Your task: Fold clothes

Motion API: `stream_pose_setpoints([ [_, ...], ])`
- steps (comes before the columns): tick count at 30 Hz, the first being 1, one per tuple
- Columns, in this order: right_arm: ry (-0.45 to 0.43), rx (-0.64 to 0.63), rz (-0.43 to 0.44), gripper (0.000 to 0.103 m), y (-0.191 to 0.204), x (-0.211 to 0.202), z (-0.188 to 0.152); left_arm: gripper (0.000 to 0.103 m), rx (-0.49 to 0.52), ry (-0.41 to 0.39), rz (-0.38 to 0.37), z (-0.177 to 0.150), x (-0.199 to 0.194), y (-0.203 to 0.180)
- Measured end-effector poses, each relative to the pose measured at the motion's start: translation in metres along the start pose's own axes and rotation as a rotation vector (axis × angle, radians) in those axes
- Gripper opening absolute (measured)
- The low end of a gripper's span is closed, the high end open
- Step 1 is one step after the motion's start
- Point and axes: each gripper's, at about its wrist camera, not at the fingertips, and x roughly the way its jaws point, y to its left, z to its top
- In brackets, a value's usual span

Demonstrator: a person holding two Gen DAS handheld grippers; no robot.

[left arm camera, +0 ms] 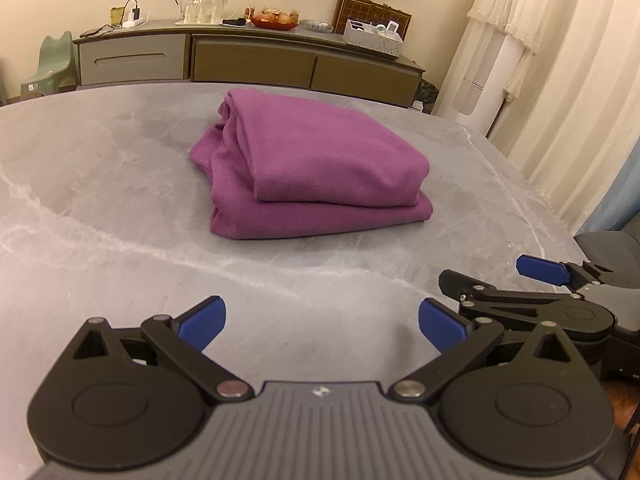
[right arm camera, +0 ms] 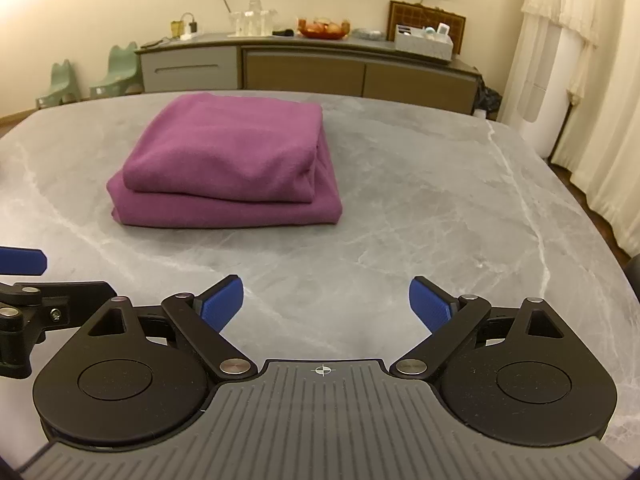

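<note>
Each camera sits just behind its own hand-held gripper and looks forward and down over the counter (left arm camera: 100,184). The left view stands left of the right one. Both share the purple cloth (left arm camera: 312,168) and the sideboard (right arm camera: 312,64) at the far wall.

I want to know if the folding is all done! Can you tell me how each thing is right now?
Purple fleece garment: folded into a stacked bundle, lying on the table, untouched.
Grey marble-patterned table: holds only the garment.
Left tongs: open, empty, short of the garment.
Right tongs: open, empty, short of the garment.
</note>
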Motion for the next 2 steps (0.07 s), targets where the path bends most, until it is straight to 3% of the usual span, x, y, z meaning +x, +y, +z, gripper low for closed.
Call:
stream_pose_setpoints([
  [2, -0.001, -0.001, 0.001, 0.094, -0.0003, -0.0003, -0.0001, 0.103, 0.015, -0.005, 0.013, 0.0001, -0.0011, -0.0019],
])
